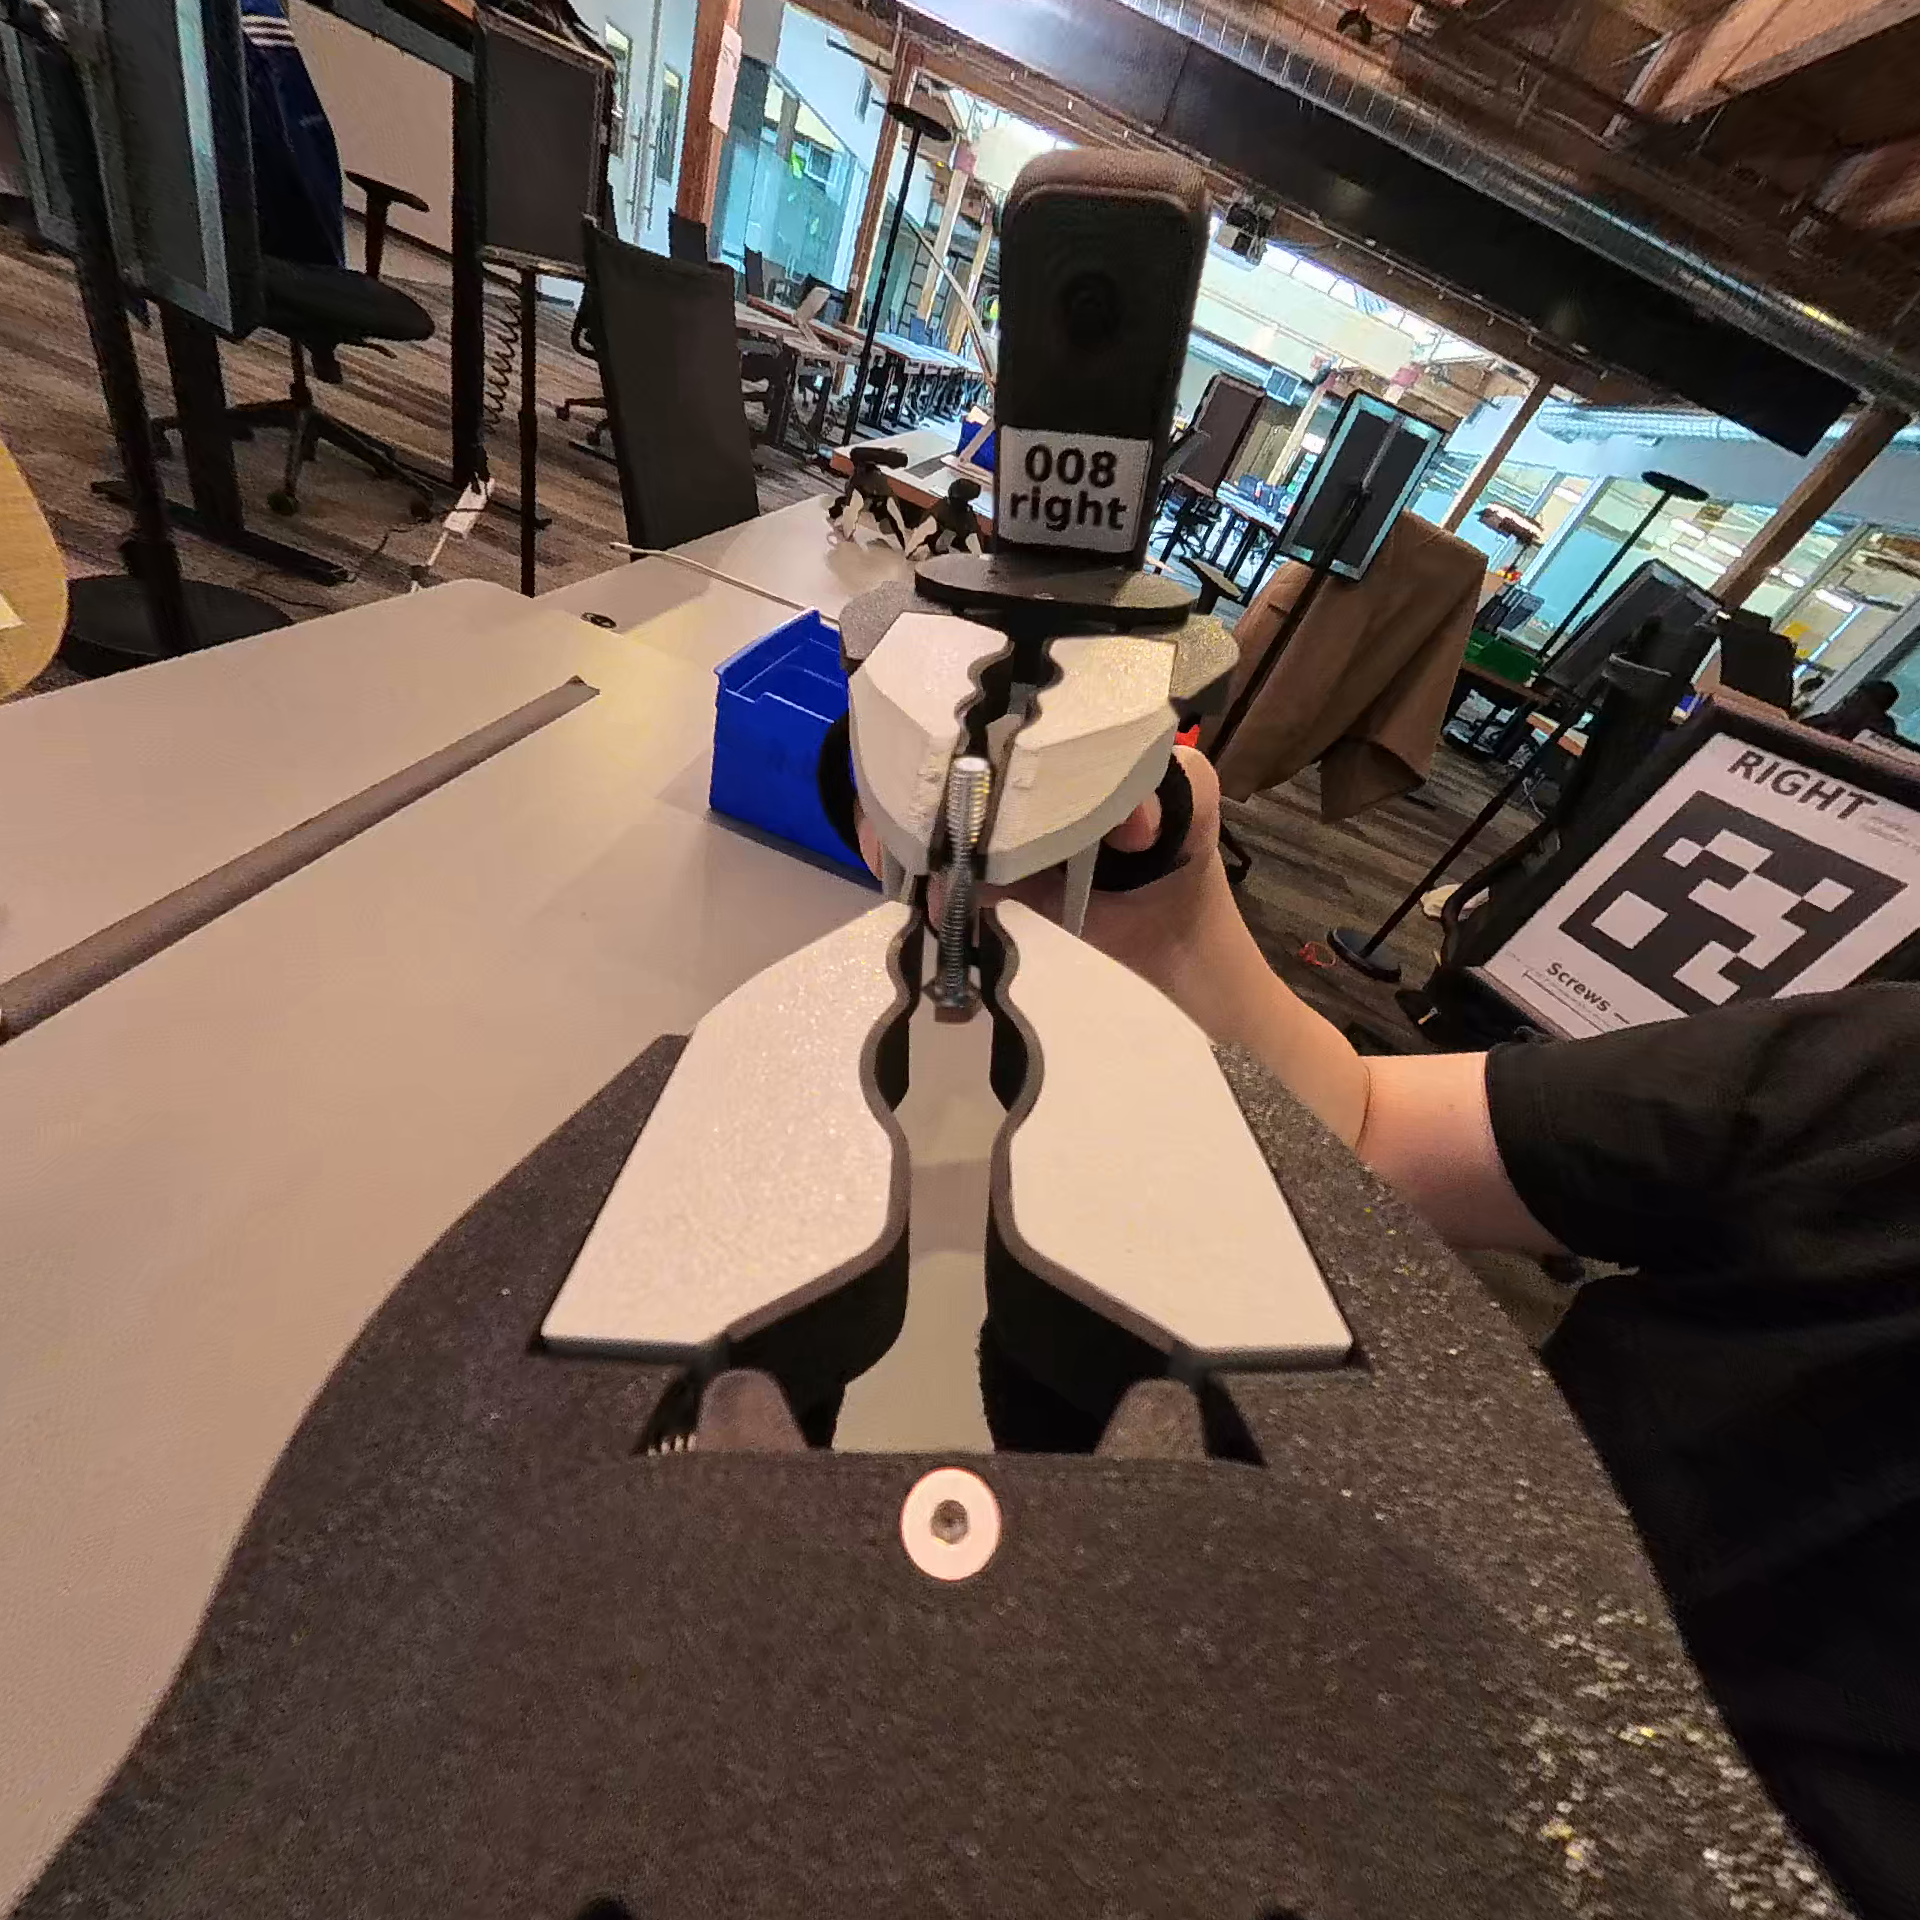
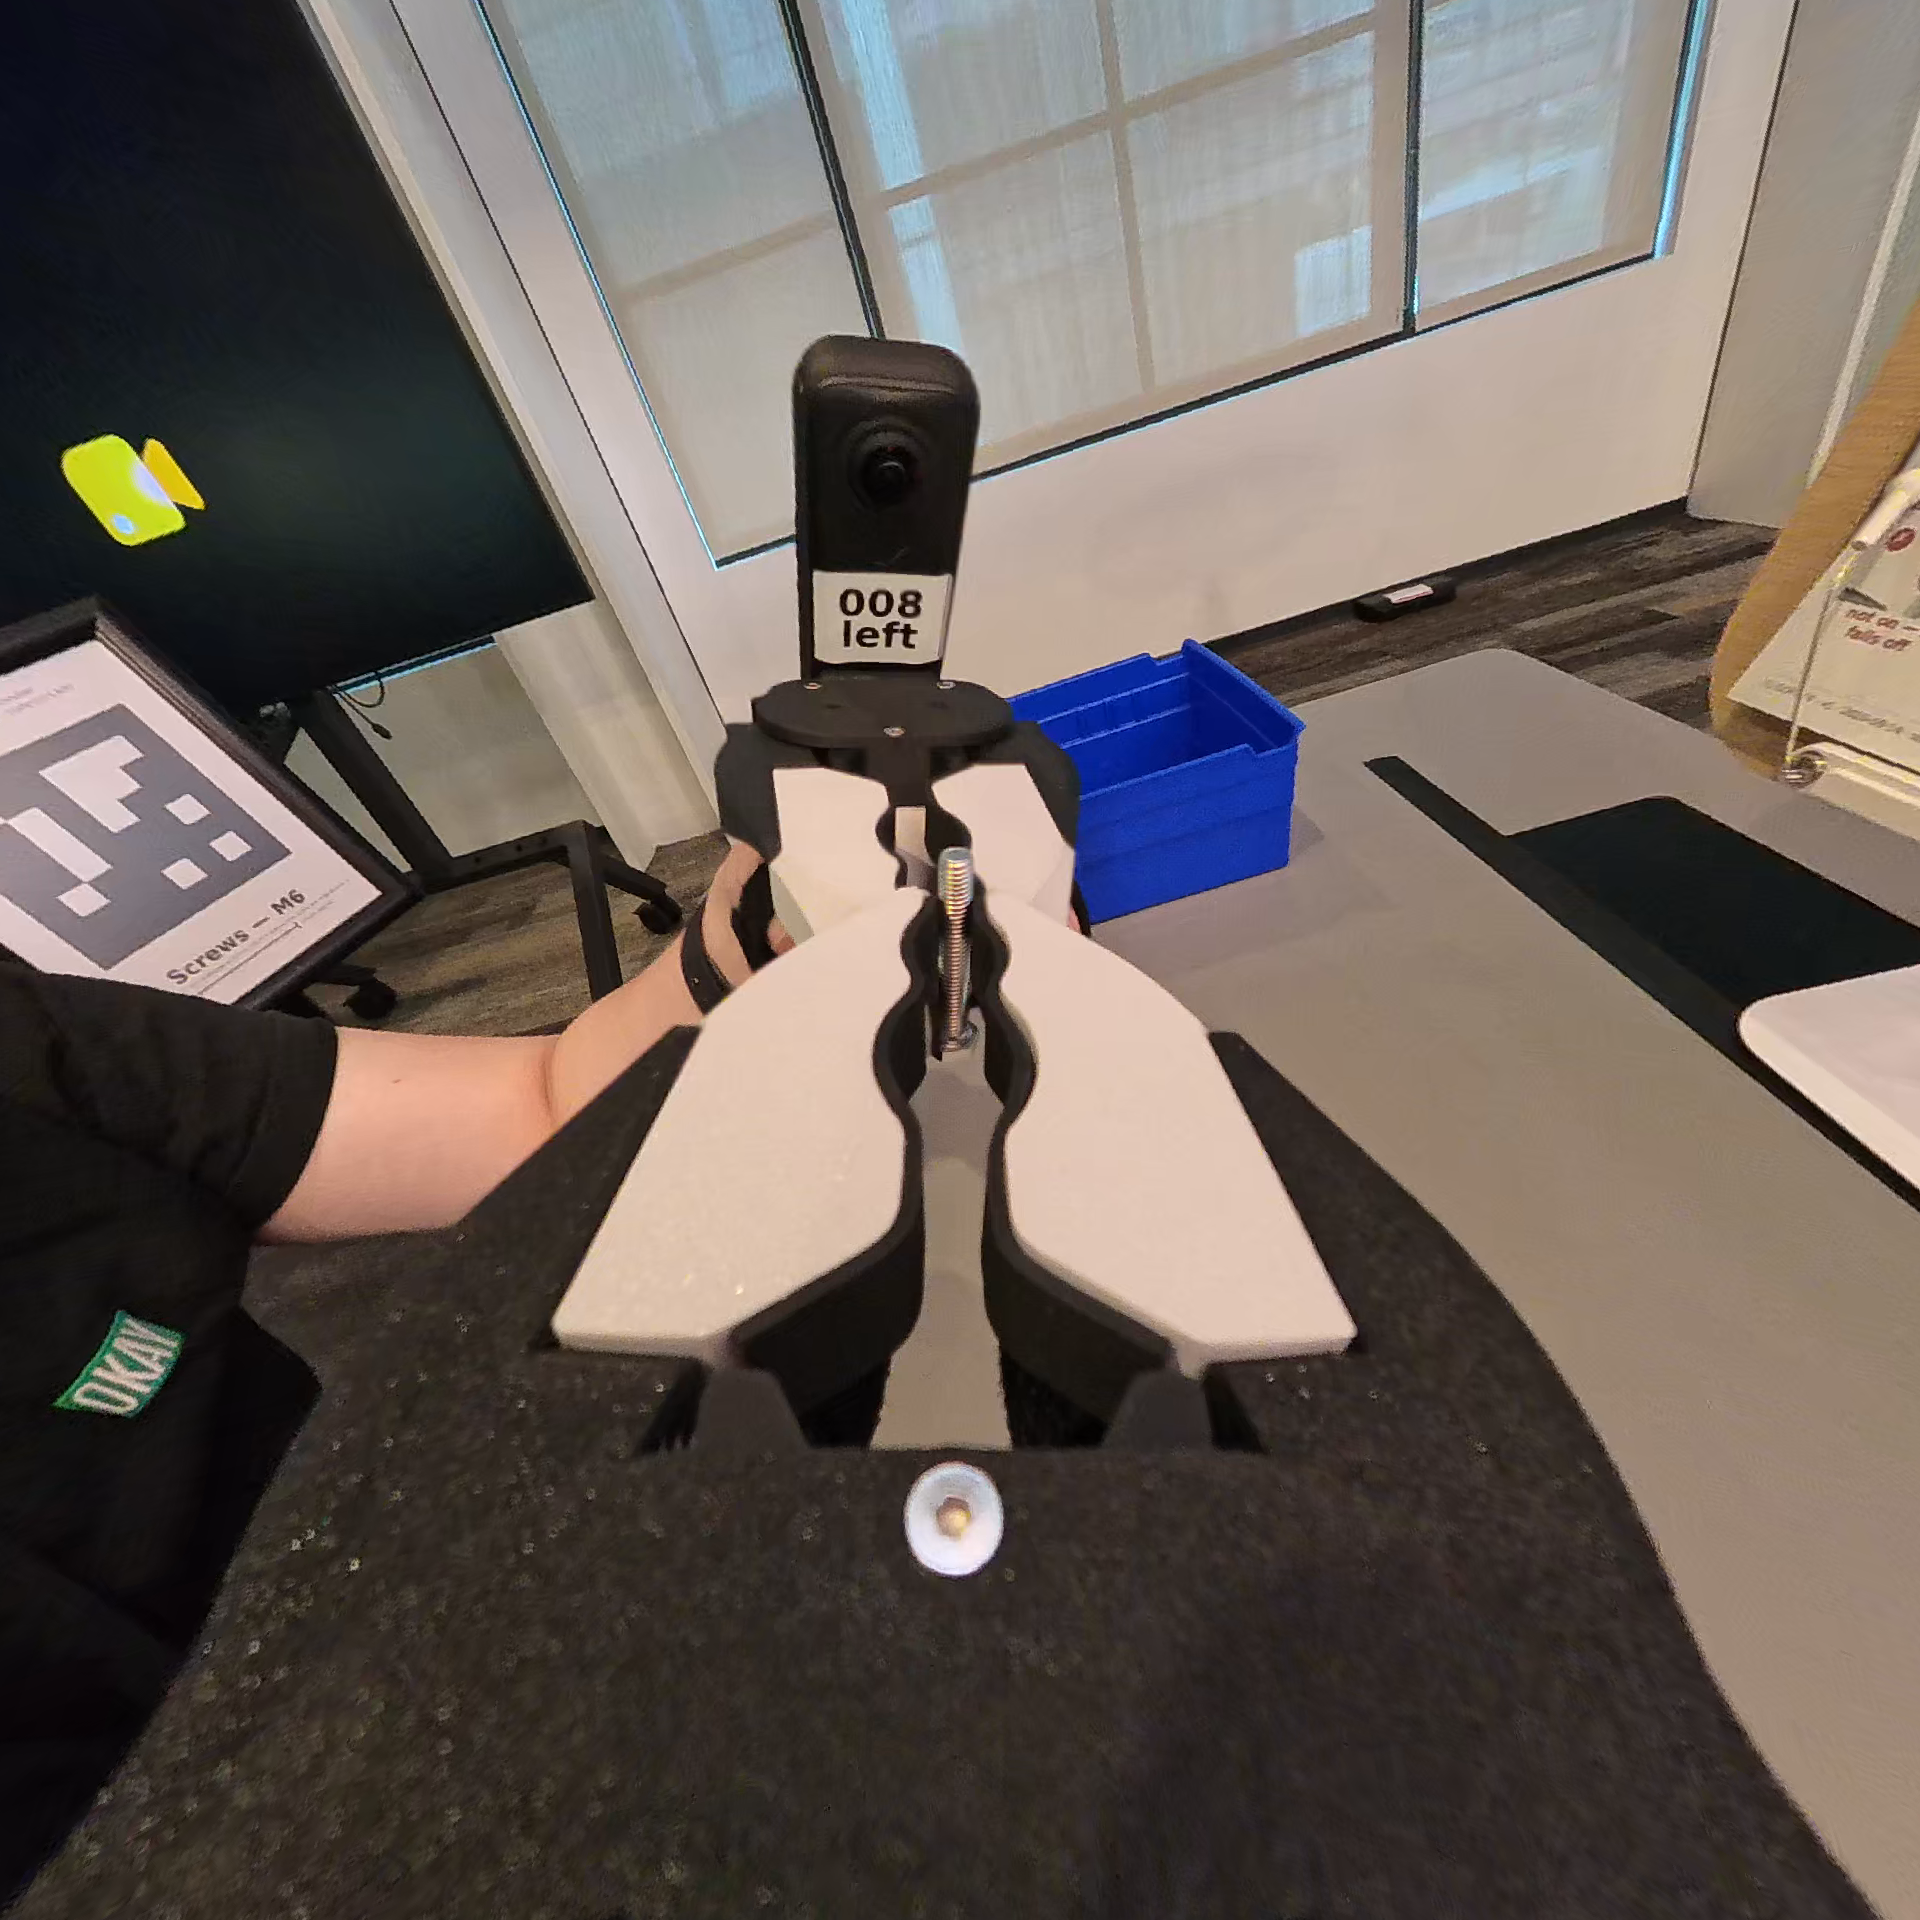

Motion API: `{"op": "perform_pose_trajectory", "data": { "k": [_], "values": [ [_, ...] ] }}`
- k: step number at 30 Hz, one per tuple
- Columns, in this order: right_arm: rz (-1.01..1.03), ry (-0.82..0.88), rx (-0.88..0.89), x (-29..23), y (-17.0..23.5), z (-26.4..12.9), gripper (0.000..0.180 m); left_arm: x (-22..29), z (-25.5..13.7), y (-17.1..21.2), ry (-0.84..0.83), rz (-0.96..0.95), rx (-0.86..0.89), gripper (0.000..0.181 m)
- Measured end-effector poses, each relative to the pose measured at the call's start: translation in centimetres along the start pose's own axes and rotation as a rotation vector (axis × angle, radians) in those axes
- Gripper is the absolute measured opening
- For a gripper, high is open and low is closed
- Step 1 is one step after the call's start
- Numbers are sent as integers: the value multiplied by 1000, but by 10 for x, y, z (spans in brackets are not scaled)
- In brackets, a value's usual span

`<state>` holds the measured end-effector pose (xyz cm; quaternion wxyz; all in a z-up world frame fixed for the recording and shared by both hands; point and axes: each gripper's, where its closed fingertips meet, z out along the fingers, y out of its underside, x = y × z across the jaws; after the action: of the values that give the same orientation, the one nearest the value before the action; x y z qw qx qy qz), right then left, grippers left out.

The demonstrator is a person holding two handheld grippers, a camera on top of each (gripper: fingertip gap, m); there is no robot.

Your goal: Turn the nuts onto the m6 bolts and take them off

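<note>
My left gripper (image 1: 948, 971) pinches the bolt (image 1: 961, 883) by its head end, over the grey table (image 1: 312, 935). My right gripper (image 2: 951, 971) pinches its threaded shaft. I see no nut. Any sideways twist, I think, could lever the bolt loose.

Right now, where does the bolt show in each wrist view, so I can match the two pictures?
Left wrist view: the bolt is just above centre, between the tips of the left claw.
Right wrist view: the bolt is at centre, between the tips of the right claw.
Shared landmark: the blue bin, left of the bolt in the left view, right of it in the other.
</note>
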<state>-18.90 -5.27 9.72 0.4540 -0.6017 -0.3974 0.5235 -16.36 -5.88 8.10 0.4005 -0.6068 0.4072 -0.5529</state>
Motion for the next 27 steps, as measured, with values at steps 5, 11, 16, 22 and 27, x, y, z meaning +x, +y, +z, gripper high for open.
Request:
{"op": "perform_pose_trajectory", "data": {
  "k": [5,11,16,22,27],
  "values": [
    [-20,14,5,0,-3,-4,5,1,4,0,-7,24,1,6],
    [-5,-2,-1,2,-1,-4,5,0,4,2,-14,50,-19,5],
    [-24,8,-33,2,3,-2,5,-1,2,7,-14,57,-48,5],
    [-26,13,-39,4,4,-2,5,-2,2,8,-6,40,-51,5],
    [-56,24,-14,3,-1,-3,15,-3,0,4,6,5,-21,5]
  ]
}}
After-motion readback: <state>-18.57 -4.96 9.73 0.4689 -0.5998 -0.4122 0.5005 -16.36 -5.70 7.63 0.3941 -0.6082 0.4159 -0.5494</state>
